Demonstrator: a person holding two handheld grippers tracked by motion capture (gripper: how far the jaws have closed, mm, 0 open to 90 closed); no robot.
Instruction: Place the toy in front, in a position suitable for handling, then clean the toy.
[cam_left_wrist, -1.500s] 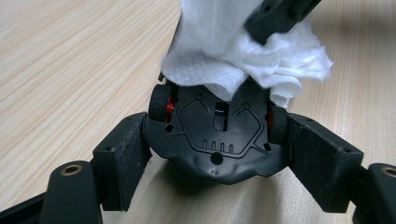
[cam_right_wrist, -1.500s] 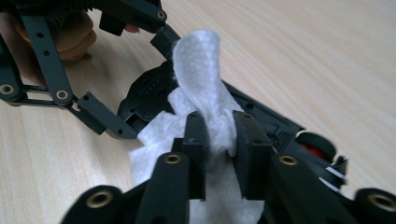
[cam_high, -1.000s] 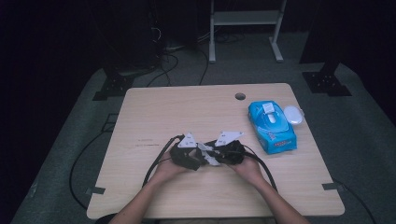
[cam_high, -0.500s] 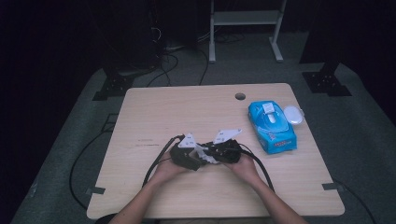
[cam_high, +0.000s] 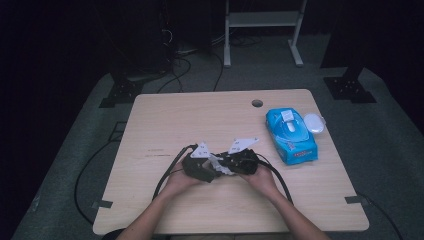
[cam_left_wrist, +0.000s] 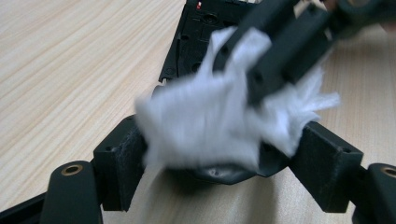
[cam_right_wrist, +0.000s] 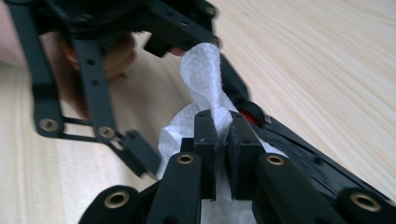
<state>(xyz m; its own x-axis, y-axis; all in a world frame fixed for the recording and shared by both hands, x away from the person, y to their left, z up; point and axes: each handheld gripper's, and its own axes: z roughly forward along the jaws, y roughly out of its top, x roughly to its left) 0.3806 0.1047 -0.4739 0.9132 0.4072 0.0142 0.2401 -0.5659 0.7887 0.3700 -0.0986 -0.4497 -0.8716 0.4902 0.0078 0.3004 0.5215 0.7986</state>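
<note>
Near the front middle of the wooden counter (cam_high: 165, 120), both hands meeting, each with a hand-held gripper

Left hand-held gripper (cam_left_wrist: 219, 154) spread fairly wide, pads clamped on the two sides of a flat black object (cam_left_wrist: 224, 170) that looks like a remote control, its far end running away across the wood grain; dark edge of it visible just under the wipe, between the pads. Seen from above, left hand-held gripper (cam_high: 207, 167) at the left of the pair, grey three-cornered plate on top, black cable looping back toward the counter's near edge

Right hand-held gripper (cam_right_wrist: 223, 140) closed tight on a white wipe (cam_right_wrist: 203, 77), jaws having just drawn together the last bit, a fold of the cloth pinched between the pads and rising above them in a soft curl. Rest of the wipe (cam_left_wrist: 205, 121) bunched over the top of the black object, blurred in the left gripper view, with the right gripper's black jaws reaching in from the upper right and pressing into it. From above, right hand-held gripper (cam_high: 235, 162) just beside the left one, tips pointing toward it, white cloth showing between the two

Farther back and to the right, well apart from the hands, a blue pack of wipes (cam_high: 292, 135) lying flat, white lid flipped open at its upper end. Small round hole (cam_high: 257, 103) in the counter near the far edge
</note>
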